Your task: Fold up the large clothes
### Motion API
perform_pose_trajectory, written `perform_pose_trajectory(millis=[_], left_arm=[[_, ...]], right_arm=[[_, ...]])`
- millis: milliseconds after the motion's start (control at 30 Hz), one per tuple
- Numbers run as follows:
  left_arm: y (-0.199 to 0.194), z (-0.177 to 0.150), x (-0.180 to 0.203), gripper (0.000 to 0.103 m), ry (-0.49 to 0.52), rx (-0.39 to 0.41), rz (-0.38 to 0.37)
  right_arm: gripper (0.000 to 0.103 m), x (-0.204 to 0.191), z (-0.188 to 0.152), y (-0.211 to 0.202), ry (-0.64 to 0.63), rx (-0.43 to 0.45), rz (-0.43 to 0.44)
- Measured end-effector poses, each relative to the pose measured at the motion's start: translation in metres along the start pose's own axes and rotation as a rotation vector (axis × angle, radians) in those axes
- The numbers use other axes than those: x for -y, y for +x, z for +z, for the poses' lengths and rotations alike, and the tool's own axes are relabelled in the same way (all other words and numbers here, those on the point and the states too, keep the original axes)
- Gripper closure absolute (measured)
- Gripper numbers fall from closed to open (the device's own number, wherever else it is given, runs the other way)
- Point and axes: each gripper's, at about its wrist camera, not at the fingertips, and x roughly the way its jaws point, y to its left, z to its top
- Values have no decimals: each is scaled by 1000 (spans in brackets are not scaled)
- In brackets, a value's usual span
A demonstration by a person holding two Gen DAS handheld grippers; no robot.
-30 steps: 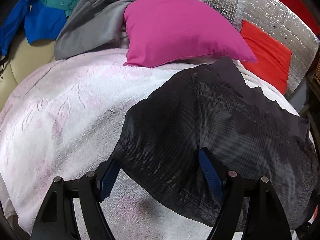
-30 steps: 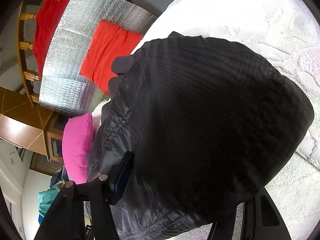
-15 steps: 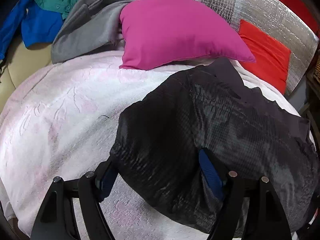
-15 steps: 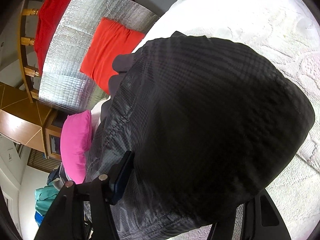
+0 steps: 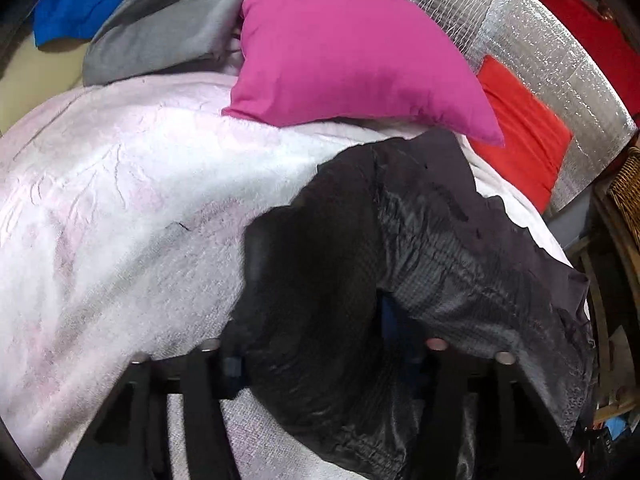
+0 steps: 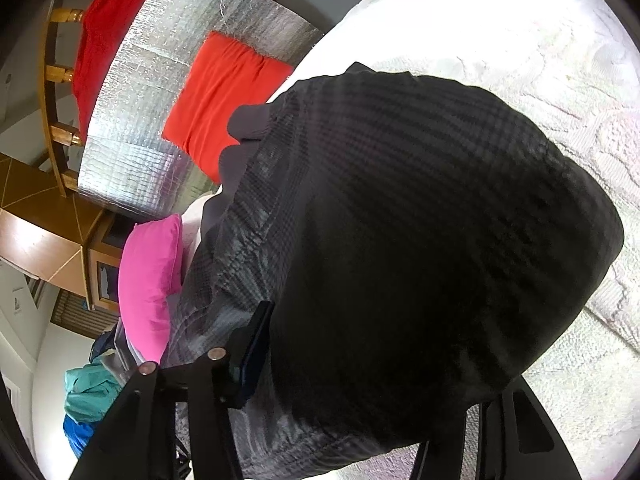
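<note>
The black garment (image 5: 420,248) fills the space directly ahead of both grippers, draped over their fingers. Open white blanket (image 5: 120,208) lies to its left. Beyond, a pink pillow (image 5: 348,52) and grey clothing (image 5: 160,32) block the far edge.

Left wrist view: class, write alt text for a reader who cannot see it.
A black garment lies bunched on a white blanket, draped between the left gripper fingers. A magenta pillow sits behind, with grey clothing and a red cushion beyond.
</note>
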Motion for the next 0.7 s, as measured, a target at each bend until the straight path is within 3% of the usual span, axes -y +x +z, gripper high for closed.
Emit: perform_pose_trajectory(millis=[100, 233, 700], left_arm=[[-8, 1, -2, 69, -10, 15, -17], [-18, 0, -1, 78, -2, 36, -28], [-63, -11, -22, 83, 3, 49, -104]], right_arm=[[54, -1, 1, -3, -5, -1, 6], [61, -5, 0, -8, -40, 12, 1], [69, -7, -8, -37, -101, 44, 20]])
